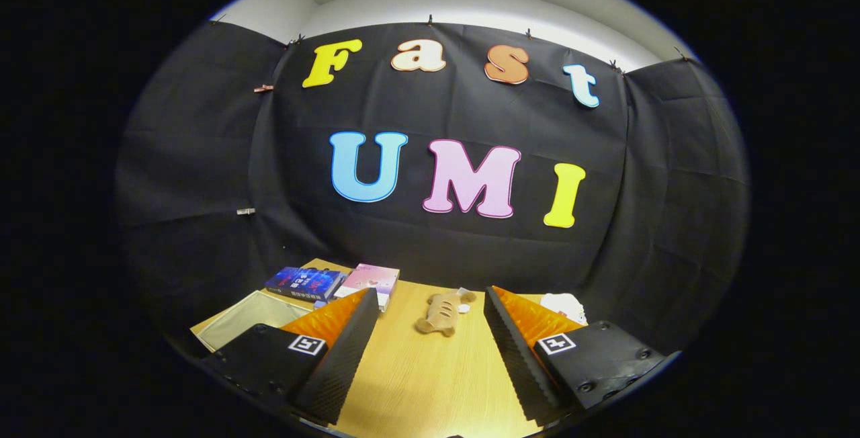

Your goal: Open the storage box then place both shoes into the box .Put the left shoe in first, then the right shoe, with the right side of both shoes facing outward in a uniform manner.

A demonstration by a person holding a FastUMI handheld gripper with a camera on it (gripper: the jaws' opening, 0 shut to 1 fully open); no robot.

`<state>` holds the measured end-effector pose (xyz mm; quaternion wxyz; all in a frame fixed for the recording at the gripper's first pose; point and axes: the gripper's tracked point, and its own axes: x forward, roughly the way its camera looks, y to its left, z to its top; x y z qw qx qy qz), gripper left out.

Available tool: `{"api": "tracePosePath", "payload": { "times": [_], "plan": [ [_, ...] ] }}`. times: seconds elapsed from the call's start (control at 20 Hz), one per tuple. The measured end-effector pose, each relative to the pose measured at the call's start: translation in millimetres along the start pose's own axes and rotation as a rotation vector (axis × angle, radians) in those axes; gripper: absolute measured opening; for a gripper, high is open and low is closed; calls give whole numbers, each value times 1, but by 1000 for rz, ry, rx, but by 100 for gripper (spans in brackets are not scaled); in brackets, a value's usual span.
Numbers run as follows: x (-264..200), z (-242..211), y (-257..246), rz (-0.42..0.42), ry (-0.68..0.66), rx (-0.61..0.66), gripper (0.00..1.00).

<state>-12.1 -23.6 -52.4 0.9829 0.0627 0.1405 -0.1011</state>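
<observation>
Fingers of the gripper [430, 351] stood spread wide apart, holding nothing and touching nothing, with bare wooden table [430, 384] showing between them. Left of the left finger lay a pale shallow storage box [242, 324], its inside open to view, at the table's near left corner. Beyond that finger's tip lay a dark blue book [306, 283], and just beside it a pink book [369, 280]. Ahead of the fingers, roughly midway between them, a small tan plush toy [440, 314] lay on the tabletop, well apart from both fingertips. Behind the right finger's tip a white object [564, 305] sat partly hidden; whether it was a shoe could not be told.
</observation>
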Motion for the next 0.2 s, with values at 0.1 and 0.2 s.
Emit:
{"api": "tracePosePath", "payload": {
  "times": [0.1,0.2],
  "plan": [
    [-1,8,-2,-15,-27,-7,98],
    [-2,9,-2,-26,-34,-15,98]
  ]
}}
